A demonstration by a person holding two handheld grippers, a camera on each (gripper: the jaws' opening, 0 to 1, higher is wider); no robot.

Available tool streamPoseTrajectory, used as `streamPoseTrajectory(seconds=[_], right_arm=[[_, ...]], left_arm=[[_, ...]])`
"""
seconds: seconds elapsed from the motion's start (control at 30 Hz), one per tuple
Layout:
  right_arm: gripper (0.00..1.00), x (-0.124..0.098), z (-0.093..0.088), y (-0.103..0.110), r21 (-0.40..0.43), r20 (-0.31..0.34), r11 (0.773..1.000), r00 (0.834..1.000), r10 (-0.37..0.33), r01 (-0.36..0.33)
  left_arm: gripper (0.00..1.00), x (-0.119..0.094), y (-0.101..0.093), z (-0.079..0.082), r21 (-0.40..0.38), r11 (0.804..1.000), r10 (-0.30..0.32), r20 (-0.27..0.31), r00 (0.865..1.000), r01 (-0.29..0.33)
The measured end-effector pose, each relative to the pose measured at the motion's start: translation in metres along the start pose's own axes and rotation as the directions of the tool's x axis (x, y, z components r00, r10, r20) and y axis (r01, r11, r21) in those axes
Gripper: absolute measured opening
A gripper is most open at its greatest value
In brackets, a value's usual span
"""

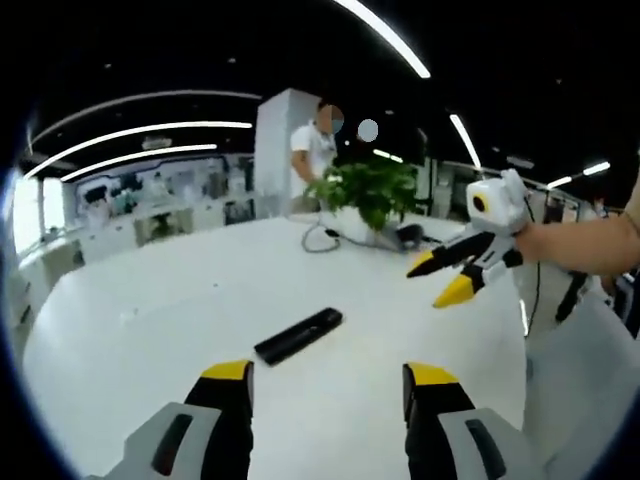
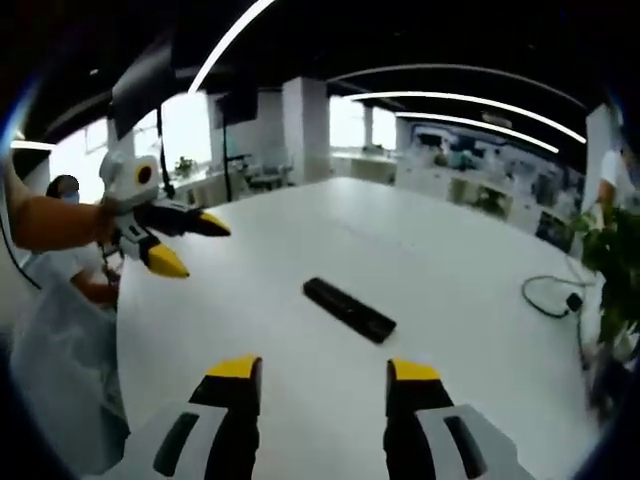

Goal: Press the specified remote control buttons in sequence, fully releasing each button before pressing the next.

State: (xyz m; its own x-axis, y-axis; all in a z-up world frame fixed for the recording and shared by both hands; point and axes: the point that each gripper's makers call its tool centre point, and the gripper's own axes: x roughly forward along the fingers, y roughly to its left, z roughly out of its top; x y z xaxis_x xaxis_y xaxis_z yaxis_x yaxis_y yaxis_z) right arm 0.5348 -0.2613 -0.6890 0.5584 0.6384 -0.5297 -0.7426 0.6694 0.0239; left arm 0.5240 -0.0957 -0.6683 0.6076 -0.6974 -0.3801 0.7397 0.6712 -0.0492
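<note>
Open office, white table (image 1: 200, 300), desks beyond

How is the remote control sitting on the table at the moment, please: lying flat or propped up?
Lying flat. The remote control rests lengthwise on the white table, untouched; both grippers are open and clear of it.

Black remote control (image 1: 298, 335), white table (image 1: 160, 340), yellow-tipped black and white right hand-held gripper (image 1: 446, 276), green plant (image 1: 370, 190)

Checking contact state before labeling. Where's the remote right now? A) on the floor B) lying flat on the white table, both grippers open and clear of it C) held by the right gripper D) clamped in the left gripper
B: the black remote lies flat on the white table, with the left gripper and right gripper both open and short of it.
</note>
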Motion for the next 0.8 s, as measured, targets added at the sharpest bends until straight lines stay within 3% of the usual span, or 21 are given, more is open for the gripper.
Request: streamPoseTrajectory(seconds=[0.8], right_arm=[[0.61, -0.016, -0.010, 0.046, 0.010, 0.062, 1.000, 0.998, 0.002, -0.002]], left_arm=[[0.63, -0.033, -0.019, -0.008, -0.074, 0.996, 0.044, 0.053, 0.998, -0.040]])
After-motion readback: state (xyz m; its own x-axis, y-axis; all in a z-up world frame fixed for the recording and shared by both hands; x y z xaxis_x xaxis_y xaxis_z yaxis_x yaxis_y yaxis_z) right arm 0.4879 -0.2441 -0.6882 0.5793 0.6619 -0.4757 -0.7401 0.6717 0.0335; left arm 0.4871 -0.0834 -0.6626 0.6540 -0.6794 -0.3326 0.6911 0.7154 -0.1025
